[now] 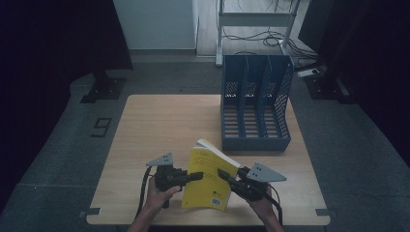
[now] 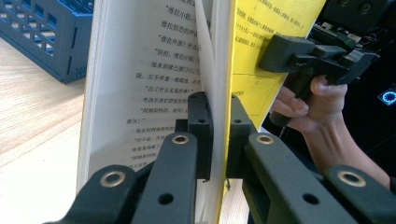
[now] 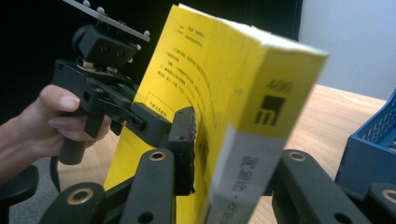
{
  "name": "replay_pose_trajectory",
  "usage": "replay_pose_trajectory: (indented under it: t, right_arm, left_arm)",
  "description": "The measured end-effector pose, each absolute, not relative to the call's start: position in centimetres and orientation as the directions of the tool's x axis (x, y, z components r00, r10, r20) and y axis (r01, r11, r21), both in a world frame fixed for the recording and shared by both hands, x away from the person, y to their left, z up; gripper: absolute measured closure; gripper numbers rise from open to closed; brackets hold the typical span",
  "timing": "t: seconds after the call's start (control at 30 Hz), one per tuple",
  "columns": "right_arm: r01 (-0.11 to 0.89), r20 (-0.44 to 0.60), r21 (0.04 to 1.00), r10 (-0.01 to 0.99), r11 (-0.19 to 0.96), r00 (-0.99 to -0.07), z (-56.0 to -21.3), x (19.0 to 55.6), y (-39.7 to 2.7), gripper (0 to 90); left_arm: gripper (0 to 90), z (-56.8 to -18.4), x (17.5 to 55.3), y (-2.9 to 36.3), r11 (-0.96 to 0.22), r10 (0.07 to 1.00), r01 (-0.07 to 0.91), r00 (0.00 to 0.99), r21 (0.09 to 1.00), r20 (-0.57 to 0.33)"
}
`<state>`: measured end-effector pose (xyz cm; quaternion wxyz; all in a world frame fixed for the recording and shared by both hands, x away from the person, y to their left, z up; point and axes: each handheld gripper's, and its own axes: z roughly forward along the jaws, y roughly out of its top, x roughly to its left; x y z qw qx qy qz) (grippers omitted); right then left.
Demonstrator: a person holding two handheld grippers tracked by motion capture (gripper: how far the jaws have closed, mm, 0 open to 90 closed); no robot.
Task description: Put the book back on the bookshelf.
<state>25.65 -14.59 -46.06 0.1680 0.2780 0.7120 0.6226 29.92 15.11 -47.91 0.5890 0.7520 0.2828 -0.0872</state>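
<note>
Tabletop (image 1: 145,125): one yellow book (image 1: 209,180) clamped by two grippers' jaws, one blue rack (image 1: 255,104).

Lab-like room, wooden table (image 1: 159,125), blue file rack (image 1: 255,104), floor cables (image 1: 270,38), dark curtains (image 1: 53,43)

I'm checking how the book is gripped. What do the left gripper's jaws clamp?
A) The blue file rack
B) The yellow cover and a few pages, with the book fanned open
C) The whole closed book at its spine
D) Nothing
B: in the left gripper view the left gripper pinches the yellow cover and a few pages of the book, while the remaining pages stand apart to one side.
</note>
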Motion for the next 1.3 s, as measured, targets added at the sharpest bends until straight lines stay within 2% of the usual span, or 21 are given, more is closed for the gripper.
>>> replay_pose_trajectory:
  t: [0.3,0.47,0.57,0.7,0.8,1.07,1.3]
  right_arm:
    - [0.194,0.107,0.978,0.631,0.071,-0.769,-46.1,25.8,-14.3,70.1]
    - [0.201,0.112,0.977,0.631,0.072,-0.768,-45.9,25.6,-14.2,72.0]
    - [0.166,0.068,0.982,0.641,0.093,-0.764,-45.7,25.4,-14.1,73.0]
    - [0.109,-0.008,0.984,0.654,0.139,-0.756,-45.0,24.8,-14.2,74.8]
    - [0.091,-0.039,0.983,0.661,0.161,-0.749,-44.9,24.7,-14.4,74.7]
    - [0.123,0.008,0.982,0.625,0.141,-0.781,-44.9,24.9,-14.7,72.5]
    - [0.130,0.027,0.983,0.604,0.128,-0.797,-45.0,25.4,-14.7,69.3]
  left_arm:
    - [84.4,-47.9,29.9,15.1,-0.143,0.331,0.526,0.824,0.838,-0.460]
    - [76.8,-48.2,30.1,15.1,-0.132,0.355,0.527,0.816,0.839,-0.457]
    - [70.5,-48.2,30.1,15.1,-0.116,0.364,0.523,0.813,0.844,-0.454]
    - [67.2,-48.2,30.2,15.1,-0.104,0.376,0.519,0.810,0.849,-0.449]
    - [67.6,-48.2,30.2,15.3,-0.091,0.380,0.520,0.807,0.850,-0.453]
    - [74.3,-48.1,30.1,15.3,-0.112,0.366,0.507,0.821,0.855,-0.439]
    - [76.8,-48.1,30.0,15.1,-0.125,0.355,0.506,0.826,0.853,-0.438]
